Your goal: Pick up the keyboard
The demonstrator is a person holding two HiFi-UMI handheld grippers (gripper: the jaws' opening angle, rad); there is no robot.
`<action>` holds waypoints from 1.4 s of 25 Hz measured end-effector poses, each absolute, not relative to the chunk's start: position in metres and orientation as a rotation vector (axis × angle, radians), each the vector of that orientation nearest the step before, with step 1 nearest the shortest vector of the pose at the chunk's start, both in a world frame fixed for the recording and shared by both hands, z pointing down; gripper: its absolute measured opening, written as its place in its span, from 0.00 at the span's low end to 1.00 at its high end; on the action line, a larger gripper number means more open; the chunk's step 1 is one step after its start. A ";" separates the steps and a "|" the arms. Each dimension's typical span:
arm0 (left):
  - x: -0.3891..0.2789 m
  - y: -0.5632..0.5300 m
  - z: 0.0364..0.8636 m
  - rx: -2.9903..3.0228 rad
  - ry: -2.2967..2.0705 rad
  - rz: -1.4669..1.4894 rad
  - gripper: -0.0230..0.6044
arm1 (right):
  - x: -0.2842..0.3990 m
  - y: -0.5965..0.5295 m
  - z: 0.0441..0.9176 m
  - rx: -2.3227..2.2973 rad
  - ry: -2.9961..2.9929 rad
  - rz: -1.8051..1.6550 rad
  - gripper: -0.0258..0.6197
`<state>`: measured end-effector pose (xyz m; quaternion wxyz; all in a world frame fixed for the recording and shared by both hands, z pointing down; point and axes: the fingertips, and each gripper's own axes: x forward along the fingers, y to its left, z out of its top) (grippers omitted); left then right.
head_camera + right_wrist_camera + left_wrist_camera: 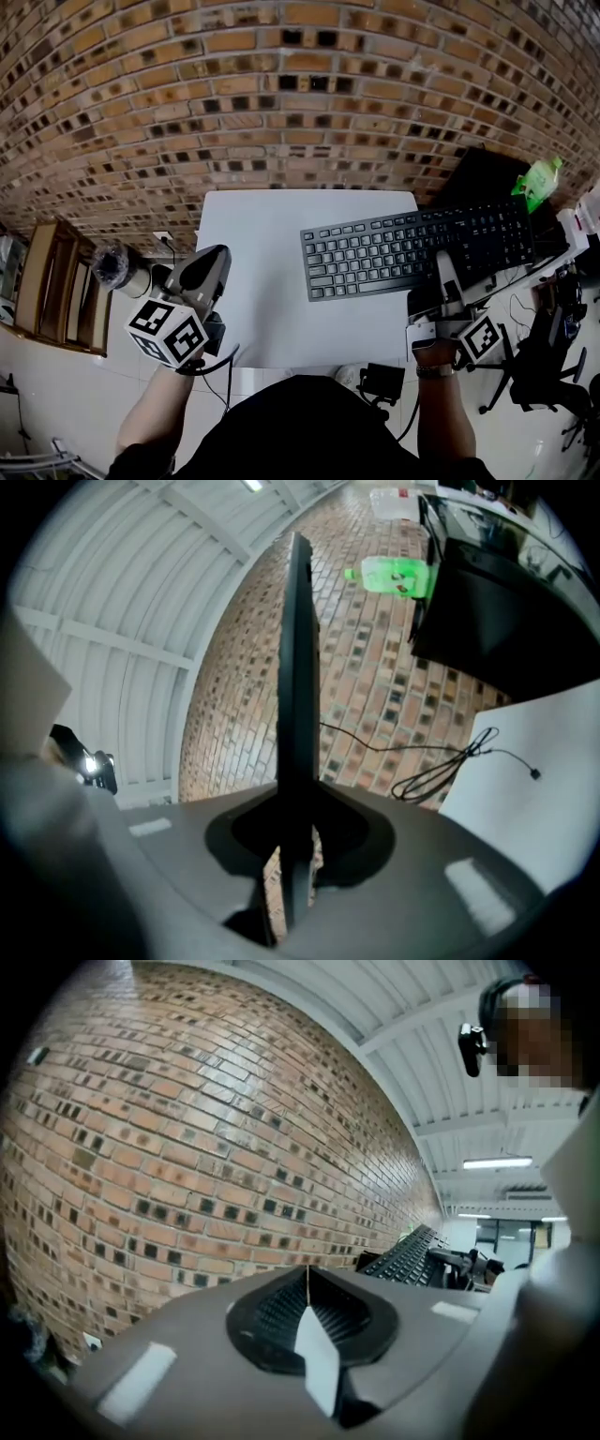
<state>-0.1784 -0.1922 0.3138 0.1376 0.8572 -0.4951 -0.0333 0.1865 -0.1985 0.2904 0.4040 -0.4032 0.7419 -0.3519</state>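
Observation:
The black keyboard (417, 248) hangs above the right half of the white table (272, 281), slightly tilted. My right gripper (445, 267) is shut on its near edge. In the right gripper view the keyboard (298, 667) shows edge-on as a thin dark slab clamped between the jaws of the right gripper (298, 799). My left gripper (217, 253) hovers off the table's left front corner with nothing in it. In its own view the pads of the left gripper (307, 1274) meet in a thin line, and the keyboard (408, 1258) shows far to the right.
A brick wall (281, 103) runs behind the table. A green bottle (539, 183) and a dark screen (478, 173) sit at the far right. A thin black cable (450, 766) lies past the table's edge. Wooden furniture (56, 286) stands at the left, an office chair (539, 366) at the right.

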 end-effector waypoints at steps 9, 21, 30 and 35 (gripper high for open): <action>-0.170 -0.182 0.303 2.592 -1.540 -0.060 0.04 | 0.185 -0.197 0.287 -1.016 1.884 -0.872 0.14; -0.167 -0.183 0.296 2.606 -1.552 -0.068 0.04 | 0.185 -0.196 0.286 -1.010 1.877 -0.878 0.14; -0.166 -0.185 0.295 2.612 -1.558 -0.068 0.04 | 0.185 -0.197 0.287 -1.009 1.876 -0.878 0.14; -0.165 -0.184 0.295 2.614 -1.557 -0.063 0.04 | 0.185 -0.195 0.284 -1.005 1.883 -0.869 0.14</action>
